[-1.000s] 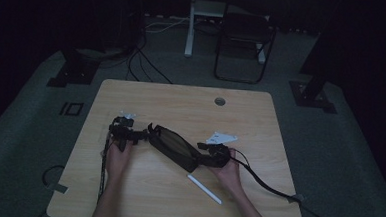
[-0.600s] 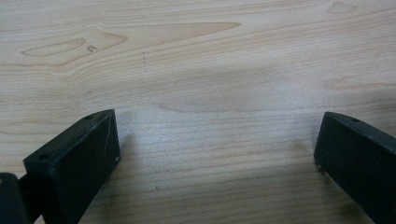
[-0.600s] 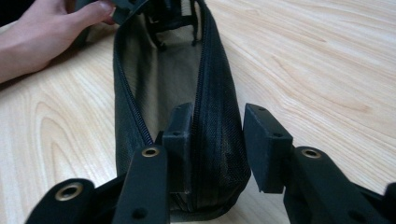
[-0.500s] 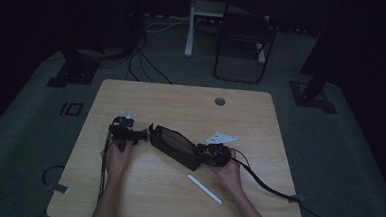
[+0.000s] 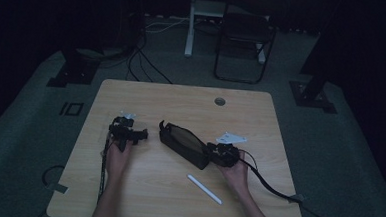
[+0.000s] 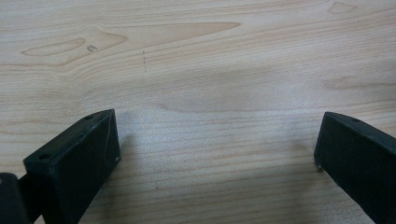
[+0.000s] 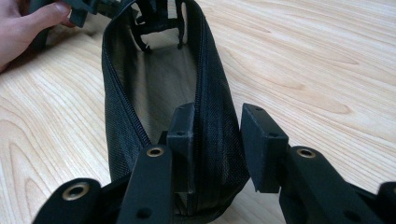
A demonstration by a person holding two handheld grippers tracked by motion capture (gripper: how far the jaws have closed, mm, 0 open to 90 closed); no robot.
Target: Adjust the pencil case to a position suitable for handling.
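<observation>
A black zip pouch [image 5: 184,140] lies open and slanted at the middle of the wooden table [image 5: 181,103]. My right gripper [image 5: 214,150] holds its near right end. In the right gripper view one jaw is inside the pouch [image 7: 159,79] and the other outside, so the right gripper [image 7: 217,135] is shut on the mesh side wall. My left gripper [image 5: 140,134] rests a short gap to the left of the pouch. In its own view the left gripper [image 6: 217,154] stands wide open over bare wood. A white pen [image 5: 204,188] lies in front of the pouch.
A cable hole [image 5: 220,101] sits near the table's far edge. Cables trail from both grippers off the front of the table. A folding chair [image 5: 245,36] and stand legs are on the floor beyond. A hand [image 7: 23,28] shows past the pouch's far end.
The left gripper has drawn back slightly left, leaving a small gap to the pouch's end. The pouch, the pen and the right gripper have hardly moved.
</observation>
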